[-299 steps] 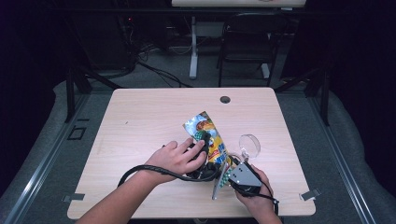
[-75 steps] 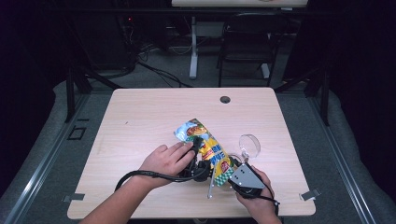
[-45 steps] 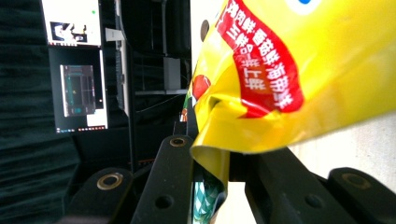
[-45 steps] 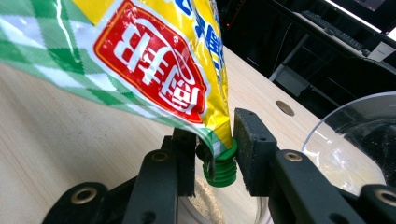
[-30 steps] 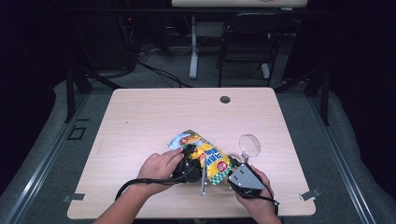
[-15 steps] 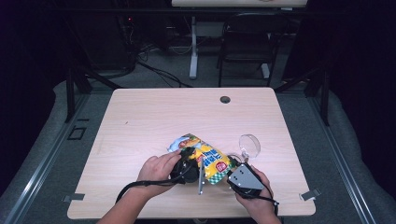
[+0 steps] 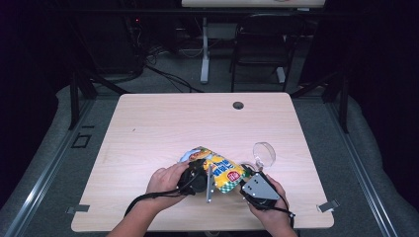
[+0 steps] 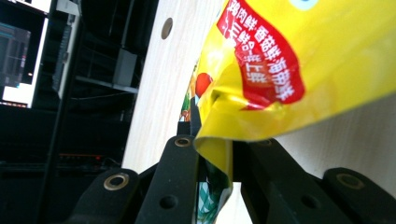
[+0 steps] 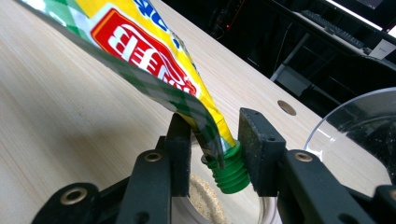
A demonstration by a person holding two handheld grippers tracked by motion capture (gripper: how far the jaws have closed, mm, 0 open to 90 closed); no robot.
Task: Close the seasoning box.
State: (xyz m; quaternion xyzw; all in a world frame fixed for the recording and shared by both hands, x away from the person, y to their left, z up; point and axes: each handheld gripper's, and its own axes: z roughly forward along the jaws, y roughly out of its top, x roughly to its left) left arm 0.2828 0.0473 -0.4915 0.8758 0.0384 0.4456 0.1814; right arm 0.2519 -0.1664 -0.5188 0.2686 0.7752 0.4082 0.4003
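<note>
A yellow snack pouch [image 7: 220, 168] with a green checked edge and a green screw spout [image 9: 229, 172] hangs just above the table's front edge, between my two grippers. My left gripper [image 8: 215, 149] is shut on the pouch's folded bottom edge [image 8: 219, 154], and its jaws have just been closing on it. My right gripper [image 9: 215, 140] has the spout between its pads. Its jaws have just been opening, and a gap shows beside the left pad [image 9: 180, 154]. In the high view the left gripper [image 7: 205, 178] is left of the pouch and the right gripper [image 7: 245, 178] is right of it.
A clear round bowl [image 7: 264, 153] stands on the table [image 7: 163, 123] just beyond my right gripper, and its rim [image 9: 355, 135] is close to the right jaw. Pale grains [image 9: 205, 196] lie in a clear dish under the spout. A cable hole [image 7: 238, 105] sits at the far edge.
The pouch has swung from standing away from me to lying lower and flatter, its far end to the left. My left hand shifted a little with it. The right hand stayed put.
</note>
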